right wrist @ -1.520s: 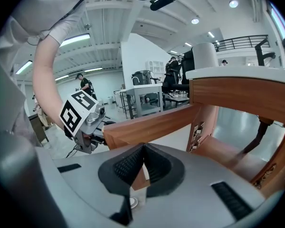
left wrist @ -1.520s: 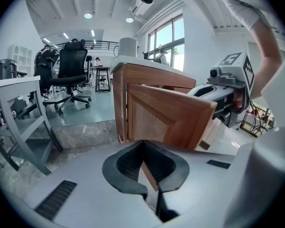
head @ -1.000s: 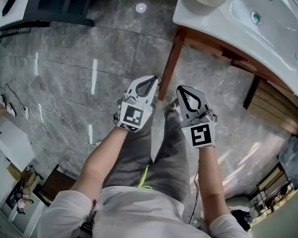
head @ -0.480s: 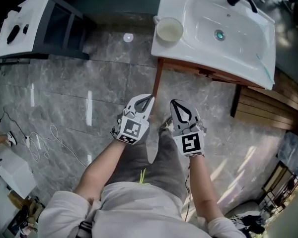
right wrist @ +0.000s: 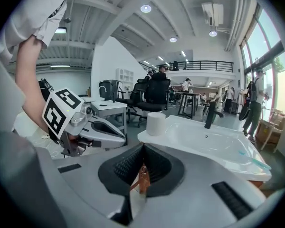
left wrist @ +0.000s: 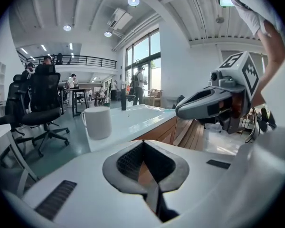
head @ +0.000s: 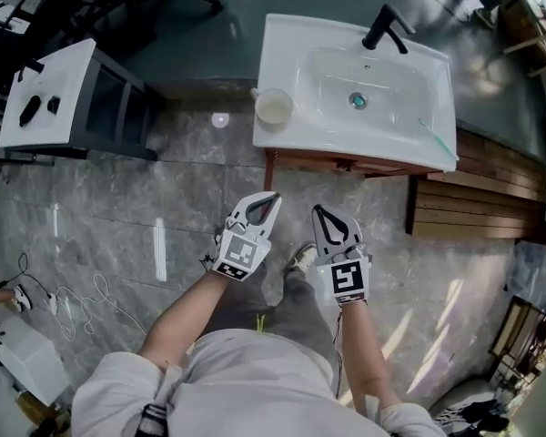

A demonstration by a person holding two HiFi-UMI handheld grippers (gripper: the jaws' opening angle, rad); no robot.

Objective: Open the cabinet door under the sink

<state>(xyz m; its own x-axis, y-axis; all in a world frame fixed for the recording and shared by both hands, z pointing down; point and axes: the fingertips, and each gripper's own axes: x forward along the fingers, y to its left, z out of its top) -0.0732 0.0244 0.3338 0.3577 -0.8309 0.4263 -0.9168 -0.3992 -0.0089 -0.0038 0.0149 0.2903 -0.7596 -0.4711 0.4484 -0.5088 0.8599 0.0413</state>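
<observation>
Cabinet [left wrist: 161, 131] under the white sink [head: 400, 139] is ahead of both sets of fingers, well apart; only its wood front shows. Left gripper [head: 271, 197] and right gripper [head: 318, 209] are side by side on outstretched forearms, tilted slightly down toward the sink's near left corner. Both sets of fingers are clenched together, nothing between them. Cup [head: 274, 106] is on the sink's left edge.
</observation>
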